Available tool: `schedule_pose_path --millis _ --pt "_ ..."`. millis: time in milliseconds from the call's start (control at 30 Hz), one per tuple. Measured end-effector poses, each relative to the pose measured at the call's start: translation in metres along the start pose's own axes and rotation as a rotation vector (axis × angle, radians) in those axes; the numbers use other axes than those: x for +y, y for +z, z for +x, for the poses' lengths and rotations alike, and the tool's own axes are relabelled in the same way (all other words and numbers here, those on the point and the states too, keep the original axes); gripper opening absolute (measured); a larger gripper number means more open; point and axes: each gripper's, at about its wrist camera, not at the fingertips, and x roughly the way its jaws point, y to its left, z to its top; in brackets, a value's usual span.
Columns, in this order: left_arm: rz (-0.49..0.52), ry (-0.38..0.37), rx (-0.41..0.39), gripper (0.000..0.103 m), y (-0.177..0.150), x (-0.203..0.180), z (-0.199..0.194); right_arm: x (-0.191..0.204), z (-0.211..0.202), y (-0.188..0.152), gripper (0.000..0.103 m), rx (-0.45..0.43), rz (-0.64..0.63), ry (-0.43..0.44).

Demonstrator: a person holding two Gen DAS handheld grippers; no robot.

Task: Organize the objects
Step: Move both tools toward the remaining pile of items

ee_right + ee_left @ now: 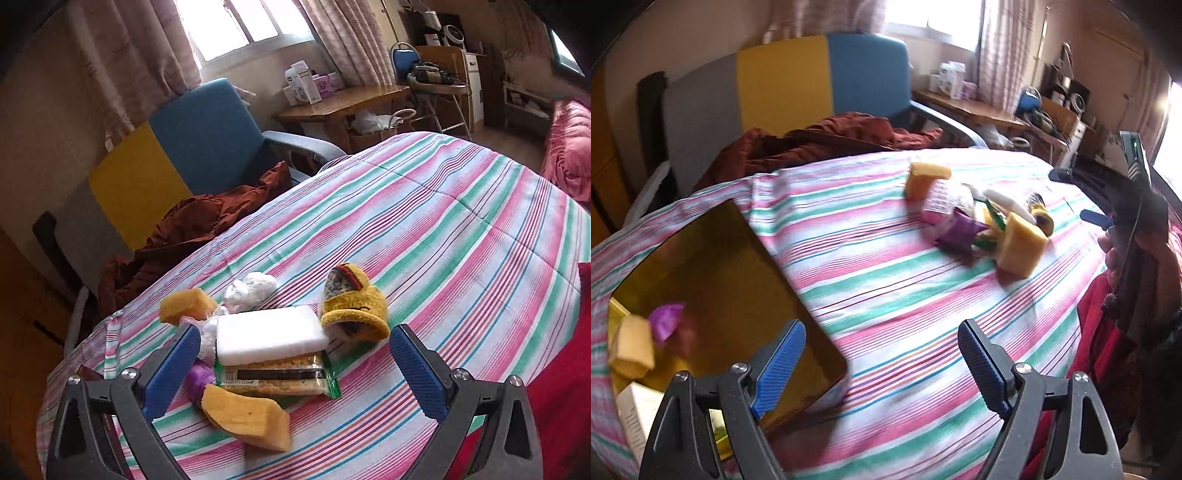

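- The left gripper (882,363) is wide open and holds nothing; it hangs over the striped cover (886,295).
- Only the left view shows the yellow box (738,295) at 9 o'clock, with a sponge (631,349) and a purple wrapper (666,319) inside (both blurred).
- That view also catches the right gripper (1082,195) at 3 o'clock, beside the pile.
- The right gripper (291,365) is open and empty too, its pads either side of the pile.
- Only the right view shows the pile clearly: white foam block (269,334) on a cracker pack (280,380), near sponge (247,417) at 6, far sponge (186,304) at 11, yellow knit piece (354,306) at 1, and a plastic wad (251,286).
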Motion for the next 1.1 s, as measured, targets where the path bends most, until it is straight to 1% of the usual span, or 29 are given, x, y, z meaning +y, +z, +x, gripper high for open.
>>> schedule_pose_path --millis 300,400,567,733,933,1033,1100 --pt "0.006 -0.057 0.095 0.085 0.015 -0.026 0.046 -0.008 0.010 -0.002 0.103 0.057 0.051 0.058" --pt "0.011 -0.064 0.109 0.085 0.019 -0.032 0.057 -0.008 0.012 -0.002 0.103 0.066 0.059 0.074" --pt "0.024 -0.056 0.111 0.085 0.030 -0.040 0.069 -0.009 0.013 -0.001 0.103 0.078 0.069 0.097" --pt "0.018 -0.065 0.100 0.085 0.049 -0.041 0.079 -0.006 0.013 -0.002 0.103 0.086 0.058 0.120" --pt "0.018 -0.137 0.111 0.085 0.082 -0.045 0.099 -0.004 0.015 -0.003 0.103 0.099 0.052 0.139" --pt "0.045 -0.145 0.107 0.085 0.099 -0.049 0.113 -0.004 0.015 -0.003 0.103 0.101 0.046 0.147" --pt "0.048 -0.166 0.117 0.085 0.111 -0.049 0.127 -0.003 0.015 -0.003 0.103 0.103 0.040 0.152"
